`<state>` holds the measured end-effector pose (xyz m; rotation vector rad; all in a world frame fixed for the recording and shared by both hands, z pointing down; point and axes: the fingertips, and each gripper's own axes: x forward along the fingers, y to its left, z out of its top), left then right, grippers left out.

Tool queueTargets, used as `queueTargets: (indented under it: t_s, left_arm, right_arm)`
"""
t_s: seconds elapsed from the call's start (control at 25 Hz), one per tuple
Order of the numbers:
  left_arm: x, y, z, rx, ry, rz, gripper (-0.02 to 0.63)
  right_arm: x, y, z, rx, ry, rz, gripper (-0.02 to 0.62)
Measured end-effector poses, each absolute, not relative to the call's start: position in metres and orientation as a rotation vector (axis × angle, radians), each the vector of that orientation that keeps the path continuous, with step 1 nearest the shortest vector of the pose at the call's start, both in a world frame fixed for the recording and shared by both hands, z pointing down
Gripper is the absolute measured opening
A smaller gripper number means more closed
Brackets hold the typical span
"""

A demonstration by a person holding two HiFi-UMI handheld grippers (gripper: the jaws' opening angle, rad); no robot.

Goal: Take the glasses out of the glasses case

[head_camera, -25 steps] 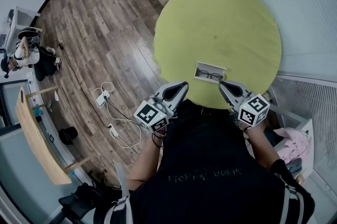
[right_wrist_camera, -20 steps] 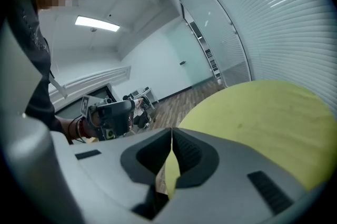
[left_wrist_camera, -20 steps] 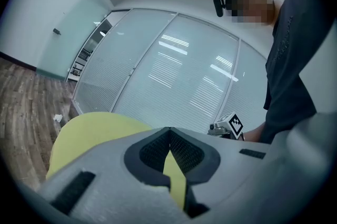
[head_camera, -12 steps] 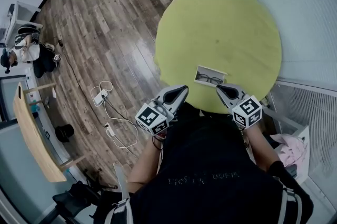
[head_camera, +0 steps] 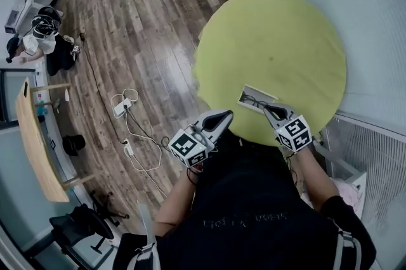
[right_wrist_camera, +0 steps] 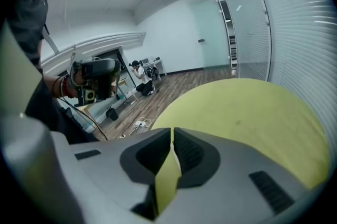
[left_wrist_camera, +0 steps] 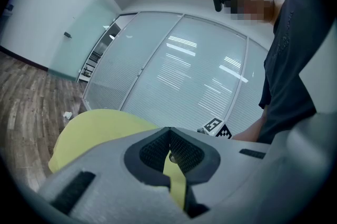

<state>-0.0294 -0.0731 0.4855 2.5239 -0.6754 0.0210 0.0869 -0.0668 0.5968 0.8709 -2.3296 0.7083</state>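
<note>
One open glasses case (head_camera: 256, 98), yellow table (head_camera: 273, 40), right hand-held gripper (head_camera: 266, 109) alongside

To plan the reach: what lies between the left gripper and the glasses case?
Only bare yellow table, seen in the head view, separates the left gripper from the glasses case.

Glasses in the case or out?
In. The head view shows the dark-framed glasses lying inside the open case on the yellow table.
</note>
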Motion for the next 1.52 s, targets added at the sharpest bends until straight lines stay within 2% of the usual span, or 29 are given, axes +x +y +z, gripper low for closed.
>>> queueTargets:
  t_s: [1.52]
  left_arm:
    - [-0.051,-0.053,0.510,2.404,-0.812,0.037,0.011]
  right_arm:
    - [0.072,-0.061,0.736,0.365,-1.943,0.448,0.031]
